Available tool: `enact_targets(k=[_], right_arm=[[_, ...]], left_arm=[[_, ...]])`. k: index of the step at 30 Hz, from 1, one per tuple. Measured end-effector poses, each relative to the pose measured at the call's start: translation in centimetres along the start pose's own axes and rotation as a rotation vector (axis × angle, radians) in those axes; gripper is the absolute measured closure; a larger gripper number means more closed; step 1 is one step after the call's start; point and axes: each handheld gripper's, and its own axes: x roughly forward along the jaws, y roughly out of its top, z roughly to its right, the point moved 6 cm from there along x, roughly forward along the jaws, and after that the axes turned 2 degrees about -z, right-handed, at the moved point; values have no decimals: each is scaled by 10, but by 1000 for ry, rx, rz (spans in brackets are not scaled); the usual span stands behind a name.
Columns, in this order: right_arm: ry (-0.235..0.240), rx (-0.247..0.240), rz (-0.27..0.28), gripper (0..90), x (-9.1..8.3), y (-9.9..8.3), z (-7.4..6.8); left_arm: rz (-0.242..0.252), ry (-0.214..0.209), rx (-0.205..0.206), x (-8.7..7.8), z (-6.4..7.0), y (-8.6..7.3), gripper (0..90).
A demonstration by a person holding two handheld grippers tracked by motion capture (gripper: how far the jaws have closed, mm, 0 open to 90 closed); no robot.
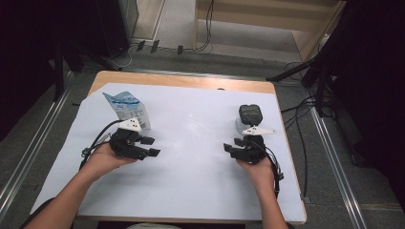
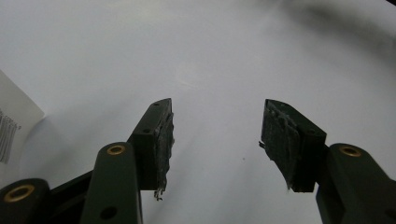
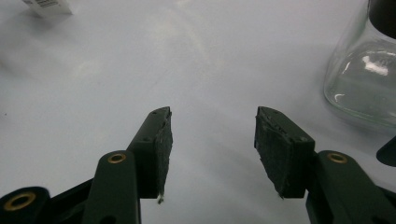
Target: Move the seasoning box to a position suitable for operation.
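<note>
My left gripper [image 1: 151, 146] rests low over the white sheet at the table's left, jaws pointing right and open with nothing between them [image 2: 215, 140]. A blue and white pouch [image 1: 127, 109] stands just behind it; its corner [image 2: 14, 122] shows in the left gripper view. At the right, my right gripper [image 1: 231, 145] points left, open and empty [image 3: 212, 149]. A clear glass jar with a black lid [image 1: 249, 116] stands right behind it, and its glass wall [image 3: 363, 84] appears at the right edge of the right gripper view.
A white sheet [image 1: 191, 143] covers most of the wooden table [image 1: 181, 80]. Grey floor with metal rails and cables surrounds the table; dark stands rise at the right and left back.
</note>
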Motion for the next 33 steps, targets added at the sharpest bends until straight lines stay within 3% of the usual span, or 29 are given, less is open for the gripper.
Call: enact_targets(k=[12,15,18,23,25,27,33], right_arm=[[11,-27,-9,484,0,-2,1],[16,-27,0,472,0,-2,0],[9,-37,-7,465,0,-4,0],[19,-18,6,455,-3,-5,3],[30,-9,9,467,-5,-6,3],[44,-1,15,470,-7,-5,1],[45,-14,24,475,-11,-5,-3]], left_arm=[[3,-25,-7,7,-2,4,440],[-19,-29,12,13,-1,4,440],[-30,-45,2,18,-1,4,457],[-12,-42,2,23,-2,9,451],[-8,6,12,26,-3,10,416],[-25,14,22,27,-3,9,425],[-16,-18,-13,22,-3,10,412]])
